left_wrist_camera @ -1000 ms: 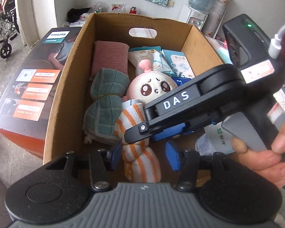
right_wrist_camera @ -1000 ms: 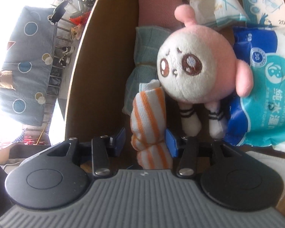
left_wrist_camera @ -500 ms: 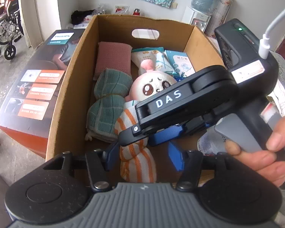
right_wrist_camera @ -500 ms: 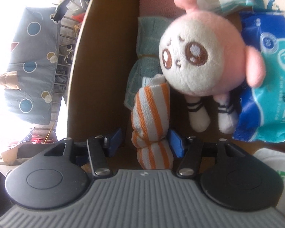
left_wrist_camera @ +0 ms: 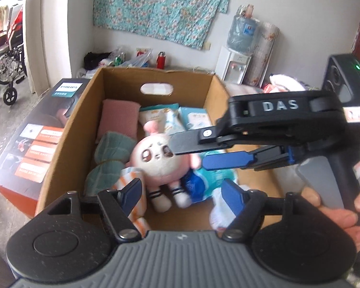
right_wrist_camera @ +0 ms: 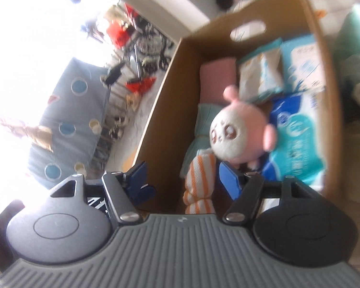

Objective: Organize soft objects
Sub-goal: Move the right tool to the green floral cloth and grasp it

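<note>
Here both grippers stand over an open cardboard box [left_wrist_camera: 67, 129], and both have just been spreading their jaws, with nothing pinched in either. The left gripper [left_wrist_camera: 182, 192] hangs released above the near end of the box; its left finger covers part of the orange-striped rolled towel [left_wrist_camera: 126, 180], so only a scrap of the stripes shows in that view. The right gripper [left_wrist_camera: 192, 153], seen from the side with a hand [left_wrist_camera: 336, 218] on its grip, is also let go, its blue-padded fingers apart in the air above the box and crossing in front of the pink plush toy [left_wrist_camera: 156, 160], whose right side is hidden behind them. From the right wrist camera the same towel [right_wrist_camera: 200, 182] lies in full length along the box floor, its lower end cut off by the gripper body, just beside the plush toy [right_wrist_camera: 237, 136] and touching neither pad. This view is blurred, so the print on the blue wipes pack [right_wrist_camera: 297, 139] cannot be read. Two folded green cloths [left_wrist_camera: 110, 156] and a pink cushion [left_wrist_camera: 118, 122] lie along the left wall; whether the towel rests on the nearer cloth cannot be told. Beyond the box a water dispenser [left_wrist_camera: 235, 62] stands against the wall.
</note>
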`<action>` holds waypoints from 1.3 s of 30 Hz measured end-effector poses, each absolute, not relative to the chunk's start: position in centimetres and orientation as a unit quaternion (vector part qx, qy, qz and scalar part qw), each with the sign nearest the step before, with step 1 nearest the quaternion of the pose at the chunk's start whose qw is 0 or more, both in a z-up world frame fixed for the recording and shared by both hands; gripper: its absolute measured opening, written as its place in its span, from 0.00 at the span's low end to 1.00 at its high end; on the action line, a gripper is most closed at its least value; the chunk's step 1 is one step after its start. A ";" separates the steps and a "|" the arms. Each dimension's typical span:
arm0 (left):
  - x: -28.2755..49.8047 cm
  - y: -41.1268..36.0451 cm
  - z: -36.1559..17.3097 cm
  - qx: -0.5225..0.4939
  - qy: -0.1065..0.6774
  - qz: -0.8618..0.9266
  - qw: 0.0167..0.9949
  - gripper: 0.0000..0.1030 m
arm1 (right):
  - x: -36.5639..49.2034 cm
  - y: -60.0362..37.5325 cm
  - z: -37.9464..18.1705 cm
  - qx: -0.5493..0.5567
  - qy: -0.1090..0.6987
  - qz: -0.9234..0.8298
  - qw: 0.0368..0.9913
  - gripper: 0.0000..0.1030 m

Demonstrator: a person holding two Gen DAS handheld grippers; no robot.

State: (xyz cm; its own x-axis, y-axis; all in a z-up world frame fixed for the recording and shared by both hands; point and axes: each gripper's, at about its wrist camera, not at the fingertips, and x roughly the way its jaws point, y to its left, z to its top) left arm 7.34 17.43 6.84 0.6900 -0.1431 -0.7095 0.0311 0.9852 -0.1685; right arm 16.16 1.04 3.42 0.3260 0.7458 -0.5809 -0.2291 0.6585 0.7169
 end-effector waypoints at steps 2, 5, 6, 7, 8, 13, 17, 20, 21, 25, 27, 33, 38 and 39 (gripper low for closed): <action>7.4 16.2 7.1 -0.077 0.376 -0.057 0.922 0.74 | 15.5 -1.5 4.1 0.278 0.461 0.303 0.786 0.66; 7.7 14.2 7.3 -0.079 0.360 -0.078 0.926 0.74 | 14.8 -4.9 4.6 0.296 0.436 0.284 0.801 0.66; 7.8 13.5 7.4 -0.078 0.357 -0.085 0.927 0.74 | 14.5 -6.1 4.5 0.305 0.429 0.276 0.804 0.66; 8.0 12.6 7.5 -0.076 0.354 -0.093 0.928 0.74 | 14.3 -7.1 4.6 0.311 0.423 0.268 0.808 0.66; 8.1 11.8 7.5 -0.075 0.352 -0.100 0.928 0.74 | 14.1 -8.2 4.7 0.316 0.417 0.261 0.811 0.66; 8.3 7.2 7.8 -0.051 0.339 -0.136 0.930 0.74 | 12.3 -13.5 4.7 0.338 0.391 0.221 0.827 0.66; 8.1 3.4 7.8 -0.025 0.325 -0.166 0.931 0.74 | 10.7 -16.7 4.1 0.346 0.380 0.196 0.835 0.66; 8.0 0.8 7.3 -0.019 0.325 -0.189 0.926 0.74 | 9.5 -19.2 3.6 0.351 0.373 0.174 0.841 0.66; 8.0 0.0 7.1 -0.016 0.326 -0.195 0.925 0.74 | 8.9 -20.2 3.4 0.353 0.370 0.165 0.843 0.66; 7.7 -3.1 5.6 0.006 0.333 -0.212 0.919 0.74 | 7.2 -23.7 2.4 0.356 0.370 0.132 0.848 0.66; 7.5 -4.4 4.9 0.019 0.337 -0.218 0.916 0.74 | 6.8 -25.2 1.6 0.352 0.378 0.115 0.849 0.66; 7.0 -7.7 2.3 0.064 0.349 -0.228 0.907 0.73 | 6.2 -27.8 -1.2 0.320 0.414 0.074 0.849 0.66; 6.4 -9.3 0.0 0.106 0.364 -0.227 0.897 0.73 | 6.2 -27.8 -3.2 0.275 0.446 0.060 0.850 0.66; 6.5 -9.3 -0.5 0.108 0.369 -0.227 0.895 0.72 | 6.2 -27.6 -3.6 0.266 0.451 0.061 0.850 0.66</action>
State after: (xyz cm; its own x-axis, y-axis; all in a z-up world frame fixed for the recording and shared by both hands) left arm 6.49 -9.34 -0.45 0.6250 -0.3269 -0.7089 0.4860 0.8736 0.0255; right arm 6.21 -27.64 -3.63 0.5859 0.3429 -0.7342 0.1366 0.8513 0.5066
